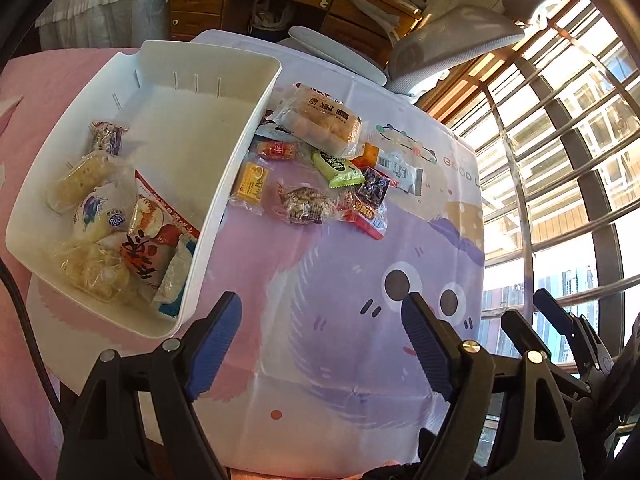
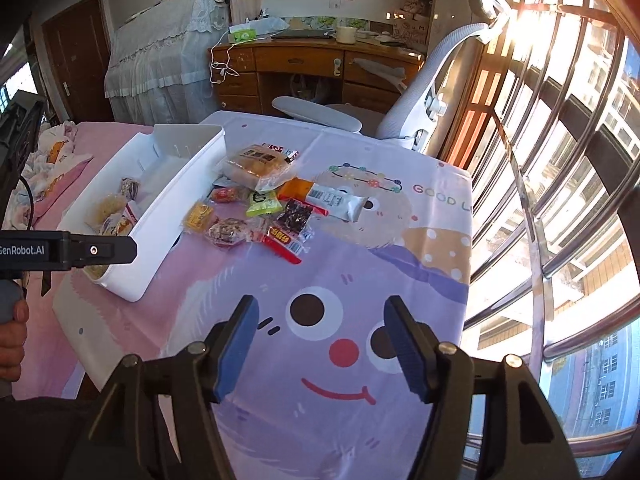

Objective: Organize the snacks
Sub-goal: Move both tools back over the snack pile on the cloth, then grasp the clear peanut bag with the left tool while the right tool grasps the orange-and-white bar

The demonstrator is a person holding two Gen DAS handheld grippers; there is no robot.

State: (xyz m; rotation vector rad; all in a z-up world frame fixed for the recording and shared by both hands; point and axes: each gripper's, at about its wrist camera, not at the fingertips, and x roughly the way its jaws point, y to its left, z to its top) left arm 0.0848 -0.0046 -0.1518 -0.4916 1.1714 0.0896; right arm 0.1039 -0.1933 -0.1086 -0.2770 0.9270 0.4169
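- Left wrist view: the left gripper (image 1: 322, 344) hangs above the cartoon tablecloth (image 1: 340, 272) with its jaws spread wide and nothing between them; the pile of snacks (image 1: 320, 172) lies well ahead of it, just beside the long wall of the white bin (image 1: 224, 184).
- The bin already holds several packets bunched at its near end (image 1: 116, 232), while its far half is bare.
- Risk, as I judge it: the loose packets overlap, with the big bread pack (image 1: 324, 120) sitting on top of others, so a pinch at the heap could catch two wrappers or drag neighbours off across the cloth.
- The wrappers look slick and puffy, so a shallow grip at a corner could slip on the way to the bin.
- The right gripper (image 1: 536, 312) shows at the lower right edge, close alongside; both reaching for the same heap could knock together.
- Right wrist view: the right gripper (image 2: 322, 344) also stands wide and empty, raised over the cloth's smiling face and aimed toward the snack pile (image 2: 264, 208), which is well apart from it.
- The left gripper's body (image 2: 80, 250) juts in from the left, level, over the near end of the bin (image 2: 160, 216); a hand (image 2: 12, 340) grips its handle below.
- A low carry could clip the bin's wall and shove it toward the table edge.
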